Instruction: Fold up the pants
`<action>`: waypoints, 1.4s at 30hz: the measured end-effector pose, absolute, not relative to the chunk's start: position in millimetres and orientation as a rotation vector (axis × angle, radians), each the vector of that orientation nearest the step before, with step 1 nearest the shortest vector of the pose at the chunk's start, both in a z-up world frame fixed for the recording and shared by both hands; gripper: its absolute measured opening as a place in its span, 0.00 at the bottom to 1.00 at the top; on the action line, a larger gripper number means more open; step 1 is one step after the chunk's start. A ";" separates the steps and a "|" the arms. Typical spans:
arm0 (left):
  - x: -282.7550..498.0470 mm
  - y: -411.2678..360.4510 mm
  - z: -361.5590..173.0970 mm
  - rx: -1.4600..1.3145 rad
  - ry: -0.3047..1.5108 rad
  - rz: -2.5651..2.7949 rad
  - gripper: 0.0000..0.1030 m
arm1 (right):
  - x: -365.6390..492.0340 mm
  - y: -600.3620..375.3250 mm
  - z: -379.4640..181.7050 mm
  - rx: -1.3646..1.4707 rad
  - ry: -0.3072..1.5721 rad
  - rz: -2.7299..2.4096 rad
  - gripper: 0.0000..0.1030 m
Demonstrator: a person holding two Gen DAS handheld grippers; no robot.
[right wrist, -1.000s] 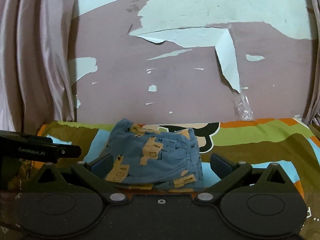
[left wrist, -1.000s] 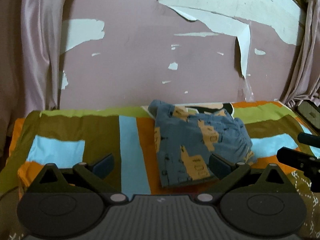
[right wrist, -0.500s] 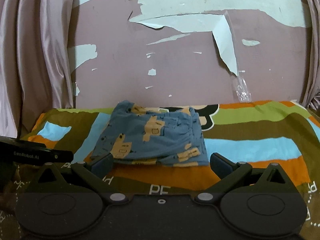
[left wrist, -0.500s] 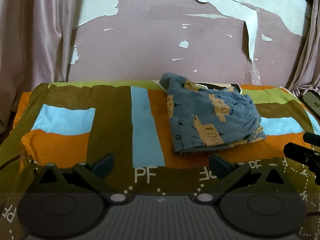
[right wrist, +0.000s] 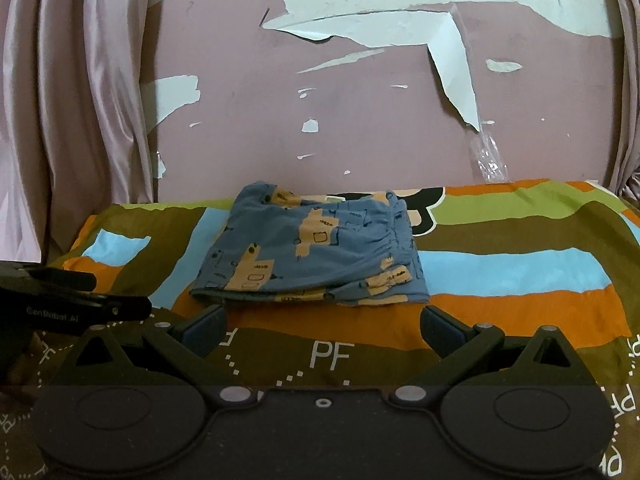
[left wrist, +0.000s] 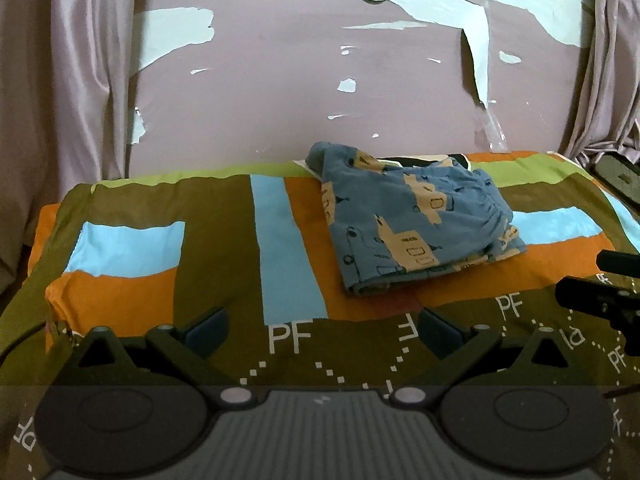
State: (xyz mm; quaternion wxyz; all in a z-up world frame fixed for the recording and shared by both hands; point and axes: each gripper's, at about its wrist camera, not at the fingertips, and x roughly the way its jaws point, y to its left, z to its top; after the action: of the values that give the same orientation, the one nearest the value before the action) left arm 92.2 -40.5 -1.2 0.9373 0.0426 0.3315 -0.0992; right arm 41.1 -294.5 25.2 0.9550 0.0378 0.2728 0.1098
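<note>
Fold pants, late stage. The pants (right wrist: 316,254) lie as a compact folded stack at centre frame on the striped bedspread (right wrist: 520,264). Left tool (left wrist: 322,330) and right tool (right wrist: 322,326) hover near the lower edge with jaws spread, holding nothing. The folding appears complete; at most, tidying remains.

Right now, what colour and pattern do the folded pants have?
The pants are blue with tan blocky printed shapes; the right wrist view shows them best.

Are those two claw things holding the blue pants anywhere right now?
No, nothing is held. The left gripper and right gripper are both open, short of the folded pants lying on the bedspread.
</note>
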 end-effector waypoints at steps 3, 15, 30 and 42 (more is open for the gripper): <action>92.2 -40.1 -2.0 0.085 0.679 -0.203 1.00 | 40.8 -296.1 24.5 0.083 0.558 0.219 0.99; 89.9 -38.5 -3.1 0.093 0.679 -0.204 1.00 | 38.4 -299.1 21.3 0.099 0.573 0.203 0.99; 86.2 -38.0 -2.4 0.084 0.674 -0.214 1.00 | 36.8 -299.7 19.4 0.109 0.581 0.198 0.99; 85.1 -38.1 -3.9 0.081 0.683 -0.209 1.00 | 36.4 -300.1 18.2 0.121 0.585 0.187 0.99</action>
State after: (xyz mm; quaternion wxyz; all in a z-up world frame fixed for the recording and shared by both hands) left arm 85.1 -38.1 -3.9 0.9360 0.0398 0.3344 -0.1025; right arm 36.4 -300.1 18.2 0.9514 0.0598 0.2877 0.0922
